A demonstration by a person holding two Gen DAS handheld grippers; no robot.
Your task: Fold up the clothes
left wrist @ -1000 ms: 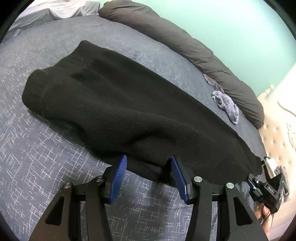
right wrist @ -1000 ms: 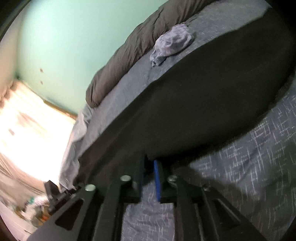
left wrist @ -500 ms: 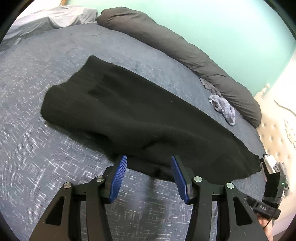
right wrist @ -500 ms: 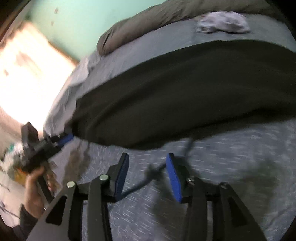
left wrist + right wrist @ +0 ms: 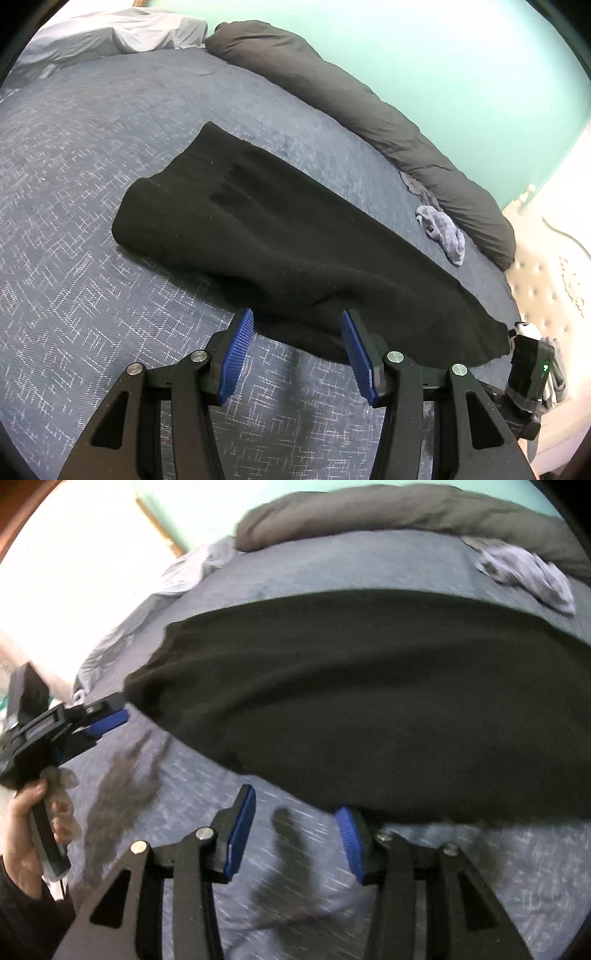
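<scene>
The black garment [image 5: 295,236] is laid out long and flat across the blue patterned bedspread [image 5: 74,295], apparently already doubled along its length, so that a clean edge is offered toward the grippers. Its near hem is seen just ahead of the left gripper [image 5: 297,345], whose blue pads [image 5: 236,354] are held apart with nothing pressed between them; only bedspread and the cloth's edge are seen through the gap. The right gripper [image 5: 295,834] is likewise found parted over bare bedspread, its jaws having just been opening, and no fabric is caught between them, though the far pad is partly hidden by the garment's lower edge. Both tools are therefore judged to have let go of the cloth and to be drawn off it, presumably so that the next fold can be sized up. In the right wrist view the left gripper is seen from the side at the garment's end, held by a hand [image 5: 26,819].

Further out, a small crumpled grey cloth [image 5: 443,232] is left near a long dark rolled duvet [image 5: 369,110] along the teal wall [image 5: 443,55]. Pale sheets [image 5: 110,33] are bunched at the far corner.
</scene>
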